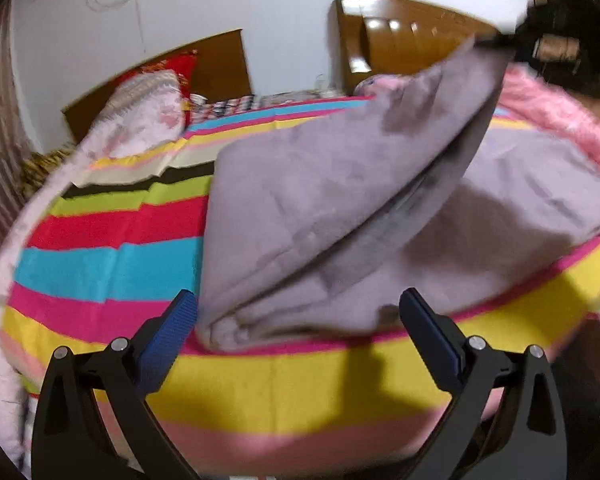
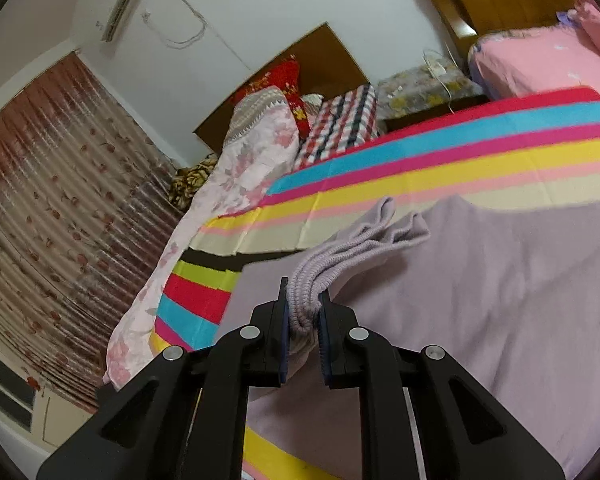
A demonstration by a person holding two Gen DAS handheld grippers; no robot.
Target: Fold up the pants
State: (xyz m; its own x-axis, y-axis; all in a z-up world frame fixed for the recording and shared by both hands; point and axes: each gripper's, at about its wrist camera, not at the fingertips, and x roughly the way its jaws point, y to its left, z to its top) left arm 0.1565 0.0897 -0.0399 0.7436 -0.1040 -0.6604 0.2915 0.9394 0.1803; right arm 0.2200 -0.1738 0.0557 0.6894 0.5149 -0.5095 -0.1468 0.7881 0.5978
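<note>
Lilac-grey pants (image 1: 340, 216) lie on a striped bed cover (image 1: 112, 268). One end is lifted high toward the upper right of the left wrist view, where the right gripper (image 1: 500, 42) pinches it. My left gripper (image 1: 300, 312) is open and empty, its blue-padded fingers (image 1: 172, 332) low over the cover, straddling the pants' near folded edge. In the right wrist view my right gripper (image 2: 304, 316) is shut on the bunched ribbed hem (image 2: 324, 268) of the pants (image 2: 500, 300), holding it above the rest of the cloth.
A floral pillow (image 1: 140, 116) and a red cushion (image 1: 172, 66) lie at the bed's head against a wooden headboard (image 1: 220, 64). A second bed with pink bedding (image 2: 540, 64) stands to the right. A curtain (image 2: 60, 200) hangs at left.
</note>
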